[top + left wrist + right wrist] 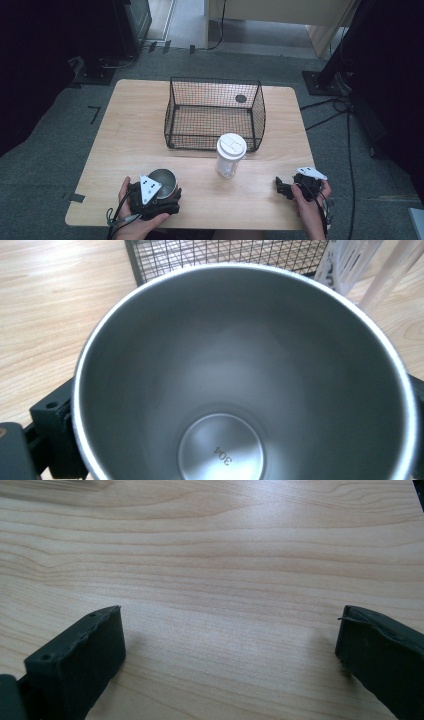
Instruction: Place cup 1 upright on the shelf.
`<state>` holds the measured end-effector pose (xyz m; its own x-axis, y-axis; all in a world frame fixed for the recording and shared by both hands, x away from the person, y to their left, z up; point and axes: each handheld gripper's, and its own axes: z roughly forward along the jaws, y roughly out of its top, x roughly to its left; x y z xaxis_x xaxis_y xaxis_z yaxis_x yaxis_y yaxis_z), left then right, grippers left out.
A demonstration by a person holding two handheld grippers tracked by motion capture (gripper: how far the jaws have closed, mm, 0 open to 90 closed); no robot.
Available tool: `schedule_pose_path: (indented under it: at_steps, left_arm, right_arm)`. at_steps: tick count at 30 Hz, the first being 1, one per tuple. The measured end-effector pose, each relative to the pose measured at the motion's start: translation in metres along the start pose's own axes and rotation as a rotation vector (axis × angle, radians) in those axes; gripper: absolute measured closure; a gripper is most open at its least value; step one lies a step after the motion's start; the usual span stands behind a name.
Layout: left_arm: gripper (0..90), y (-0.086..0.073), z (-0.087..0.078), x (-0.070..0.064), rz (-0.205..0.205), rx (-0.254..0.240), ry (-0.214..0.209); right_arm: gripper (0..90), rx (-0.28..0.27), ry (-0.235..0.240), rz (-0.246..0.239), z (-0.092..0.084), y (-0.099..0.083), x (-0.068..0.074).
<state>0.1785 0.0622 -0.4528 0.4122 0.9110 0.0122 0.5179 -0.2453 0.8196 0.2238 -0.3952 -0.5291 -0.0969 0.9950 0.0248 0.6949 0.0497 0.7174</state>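
Note:
A steel cup (163, 178) stands upright near the table's front left edge, with my left gripper (167, 189) shut around it. In the left gripper view I look down into the empty steel cup (240, 380), marked 304 on its bottom, and one black finger (52, 412) presses against its left side. Near the front right edge my right gripper (281, 186) rests low over the table, open. In the right gripper view its jaws (230, 640) stand wide apart over bare wood.
A black wire basket (212, 135) sits empty in the middle of the wooden table (135, 125), also seen as mesh (225, 252) behind the steel cup. A clear plastic cup with a white lid (230, 155) stands just in front of it.

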Motion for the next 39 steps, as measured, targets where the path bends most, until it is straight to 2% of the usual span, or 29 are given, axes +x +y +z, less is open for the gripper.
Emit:
schedule_pose_path:
  at_steps: [1, 10, 15, 18, 22, 27, 32, 39]
  left_arm:
    - [7.4, 0.000, -0.001, 0.001, 0.003, -0.005, 0.001]
    - [8.0, 0.002, 0.000, 0.007, -0.001, -0.009, -0.025]
    - [8.1, 0.009, 0.000, 0.006, 0.001, -0.037, -0.012]
    - [8.1, 0.015, 0.000, 0.004, 0.006, -0.054, 0.003]
    - [8.1, 0.027, 0.001, 0.002, 0.006, -0.087, 0.001]
    - [8.1, 0.043, 0.002, -0.001, 0.018, -0.142, 0.015]
    - [8.1, 0.057, 0.006, -0.001, -0.009, -0.189, 0.020]
    - [8.1, 0.070, 0.015, -0.004, 0.009, -0.210, 0.039]
  right_arm:
    - [0.0, 0.000, 0.000, 0.000, 0.000, 0.000, 0.000]
    - [0.0, 0.000, 0.000, 0.000, 0.000, 0.000, 0.000]
    - [0.0, 0.000, 0.000, 0.000, 0.000, 0.000, 0.000]
    - [0.0, 0.000, 0.000, 0.000, 0.000, 0.000, 0.000]
    - [0.0, 0.001, 0.000, 0.000, 0.000, 0.000, 0.000]
    - [0.0, 0.000, 0.000, 0.000, 0.000, 0.000, 0.000]
    - [0.0, 0.000, 0.000, 0.000, 0.000, 0.000, 0.000]
    - [0.0, 0.000, 0.000, 0.000, 0.000, 0.000, 0.000]
